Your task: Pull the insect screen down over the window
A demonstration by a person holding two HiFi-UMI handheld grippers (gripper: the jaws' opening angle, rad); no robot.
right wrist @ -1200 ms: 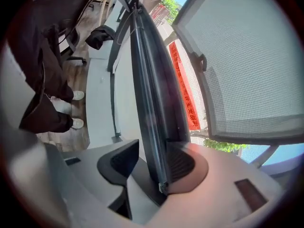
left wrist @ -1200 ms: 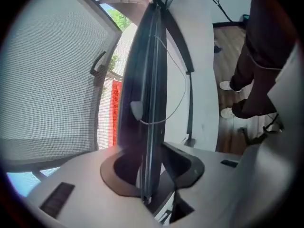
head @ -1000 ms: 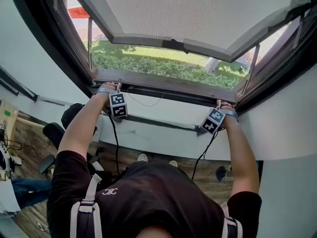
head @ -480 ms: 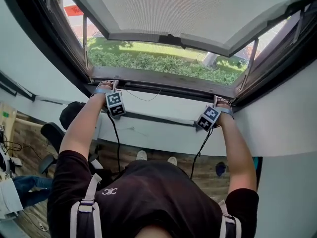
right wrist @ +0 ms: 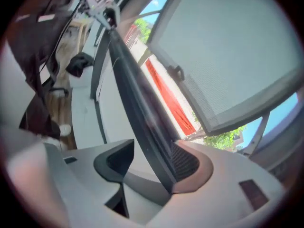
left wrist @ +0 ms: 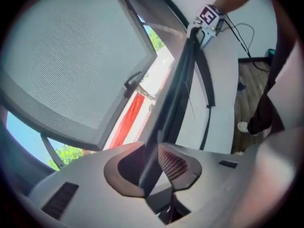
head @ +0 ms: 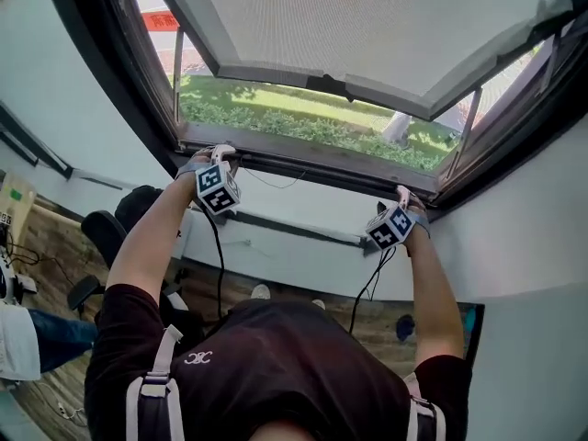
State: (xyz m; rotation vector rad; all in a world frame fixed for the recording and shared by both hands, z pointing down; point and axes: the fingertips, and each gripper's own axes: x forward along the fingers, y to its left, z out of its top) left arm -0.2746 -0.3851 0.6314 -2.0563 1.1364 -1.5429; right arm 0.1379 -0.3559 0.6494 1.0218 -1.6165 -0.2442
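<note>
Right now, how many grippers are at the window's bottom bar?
2. The left gripper, fingers just closed on the bar, at its left end; the right gripper, fingers just opened around it, near its right end.

The head view looks steeply down over the person's shoulders onto the left hand-held gripper (head: 220,152) and right hand-held gripper (head: 402,194). Each gripper view, close behind its jaws, sights along the shared frame rail (left wrist: 174,103) toward the other.

Top of the insect screen (head: 367,26) beyond the head view's upper edge, a bystander's legs (head: 50,336) partly past its left edge.
</note>
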